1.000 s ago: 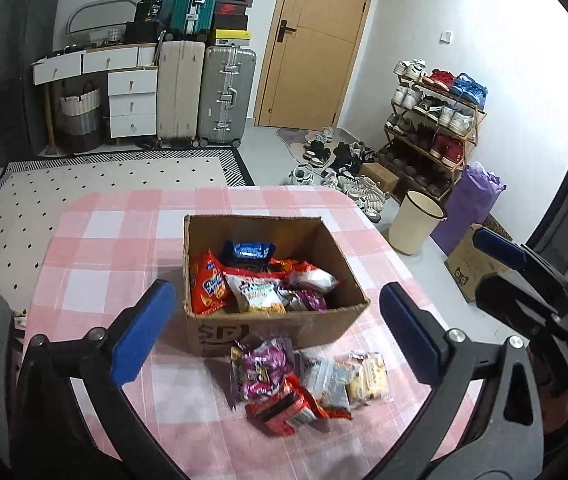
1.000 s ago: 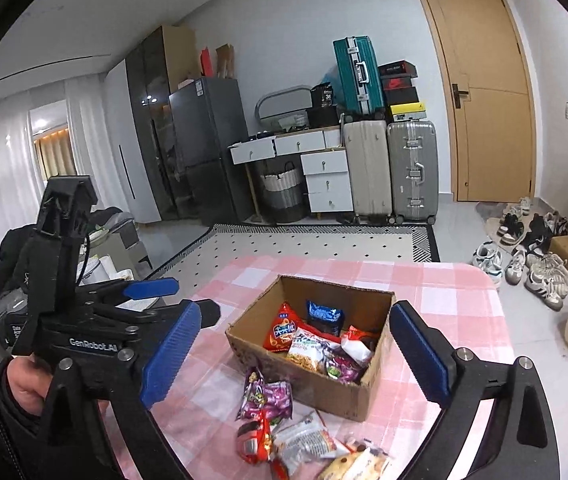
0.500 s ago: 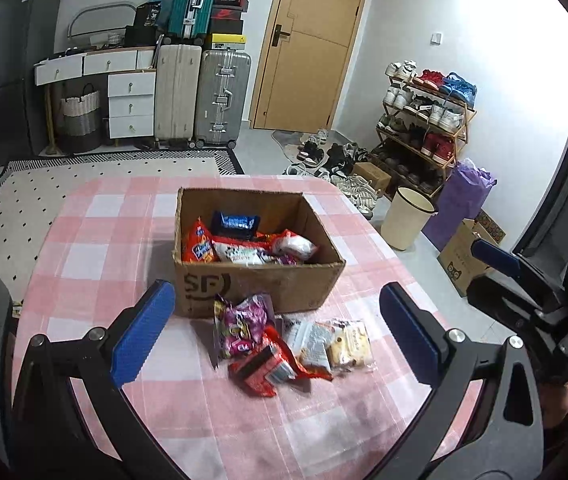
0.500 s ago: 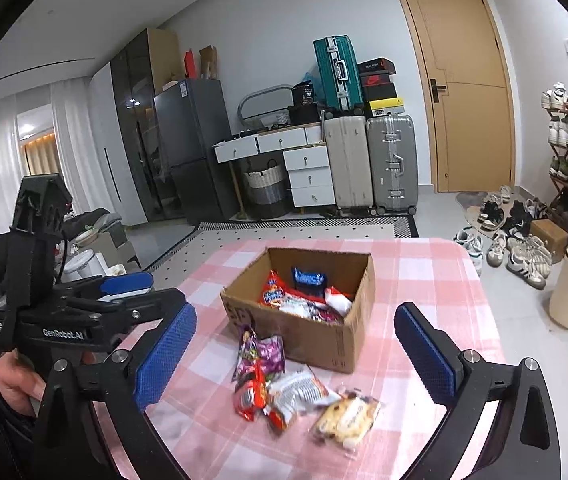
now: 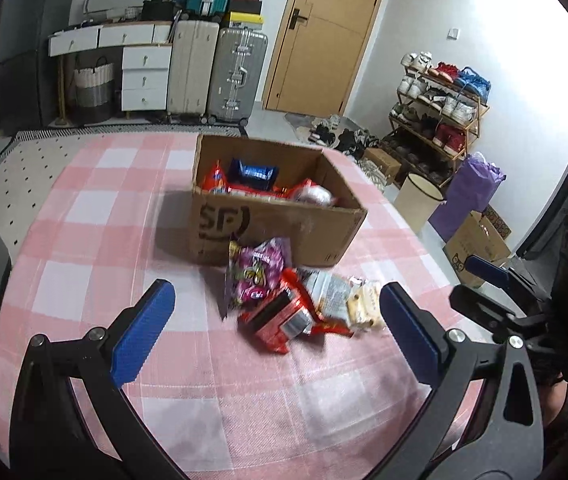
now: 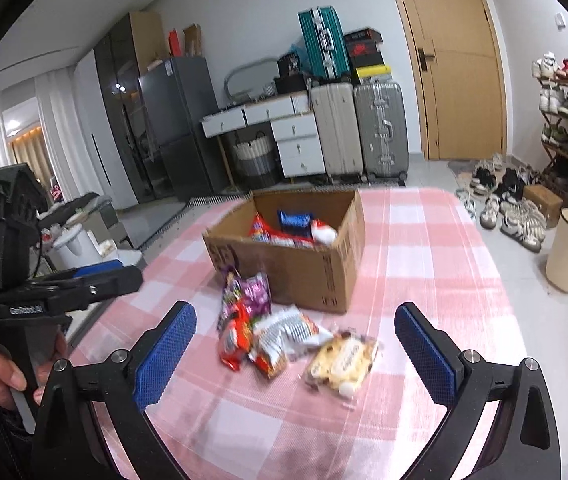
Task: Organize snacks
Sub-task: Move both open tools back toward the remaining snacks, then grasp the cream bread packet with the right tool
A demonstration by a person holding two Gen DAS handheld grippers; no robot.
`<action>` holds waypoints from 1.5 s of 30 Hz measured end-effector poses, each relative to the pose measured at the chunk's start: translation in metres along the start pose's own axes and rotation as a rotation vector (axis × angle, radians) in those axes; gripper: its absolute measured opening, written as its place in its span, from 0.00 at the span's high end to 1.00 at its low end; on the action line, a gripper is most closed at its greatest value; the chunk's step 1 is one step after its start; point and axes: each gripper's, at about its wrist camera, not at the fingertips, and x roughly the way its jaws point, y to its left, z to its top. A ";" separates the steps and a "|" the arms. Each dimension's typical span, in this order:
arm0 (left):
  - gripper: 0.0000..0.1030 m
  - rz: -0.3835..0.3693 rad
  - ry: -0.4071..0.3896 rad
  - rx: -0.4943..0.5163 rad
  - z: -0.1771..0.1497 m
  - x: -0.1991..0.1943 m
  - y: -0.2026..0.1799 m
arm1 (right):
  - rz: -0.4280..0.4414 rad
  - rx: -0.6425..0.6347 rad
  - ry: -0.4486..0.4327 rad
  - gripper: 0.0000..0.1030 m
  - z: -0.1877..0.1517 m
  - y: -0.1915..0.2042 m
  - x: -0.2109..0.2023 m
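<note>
Both grippers hovering spread and empty, right gripper (image 6: 294, 350) facing the loose snack pile (image 6: 284, 332) just ahead of its pads, cardboard box (image 6: 296, 256) directly beyond; left gripper (image 5: 275, 320) likewise — I'd be taking the pale cookie pack (image 6: 342, 360) at the pile's edge first, pinching one pack only.

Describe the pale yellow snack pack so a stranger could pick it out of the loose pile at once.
Find the open cardboard box on the pink checked tablecloth; a small pile of packets lies just in front of it. The pale yellow snack pack sits at the pile's right end, a clear wrapper over cream-coloured pieces, unlike its red, white and purple neighbours.
</note>
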 end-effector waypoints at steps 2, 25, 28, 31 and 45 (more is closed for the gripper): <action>0.01 -0.002 0.012 -0.009 -0.004 0.007 0.004 | -0.013 0.010 0.034 0.02 -0.007 -0.003 0.012; 0.01 -0.029 0.109 -0.085 -0.028 0.059 0.044 | -0.140 0.072 0.286 0.02 -0.042 -0.031 0.121; 0.01 -0.033 0.113 -0.095 -0.030 0.062 0.048 | -0.160 0.067 0.301 0.07 -0.042 -0.030 0.133; 0.01 -0.038 0.118 -0.105 -0.032 0.066 0.052 | -0.194 0.057 0.339 0.24 -0.044 -0.029 0.145; 0.01 -0.042 0.127 -0.145 -0.038 0.069 0.068 | -0.197 -0.022 0.323 0.38 -0.049 -0.027 0.151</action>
